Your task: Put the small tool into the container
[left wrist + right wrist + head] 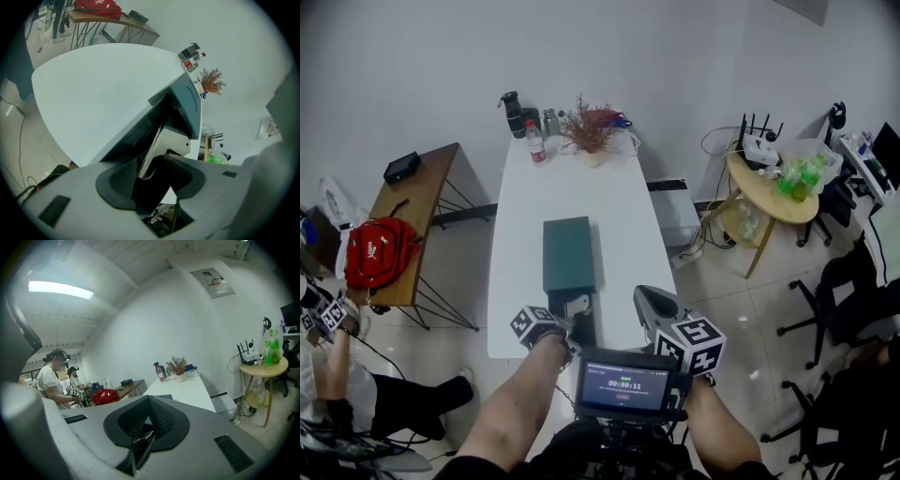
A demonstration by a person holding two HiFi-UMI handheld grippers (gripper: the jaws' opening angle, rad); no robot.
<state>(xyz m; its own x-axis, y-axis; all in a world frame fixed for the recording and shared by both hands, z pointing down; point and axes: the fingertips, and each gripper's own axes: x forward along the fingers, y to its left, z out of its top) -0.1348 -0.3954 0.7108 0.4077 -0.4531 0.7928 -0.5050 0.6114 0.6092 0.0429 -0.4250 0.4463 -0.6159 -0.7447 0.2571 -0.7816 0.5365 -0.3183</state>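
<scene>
A flat dark green container (568, 251) lies lengthwise on the white table (520, 234), with its near end open and dark inside. The small white tool (577, 305) rests in that opening. My left gripper (565, 330) is at the near table edge, right at the opening. In the left gripper view the white tool (176, 139) lies in the dark mouth under the green container's lid (189, 97), just beyond my left gripper (152, 180), whose pads stand apart from it. My right gripper (649, 302) hovers off the table's right side; in its own view my right gripper (149, 401) is shut and empty.
At the far table end stand bottles (534, 141) and a potted dry plant (589, 131). A side desk with a red bag (380, 251) is at the left, where a person (328, 375) stands. A round table (773, 187) and office chairs (844, 309) are at the right.
</scene>
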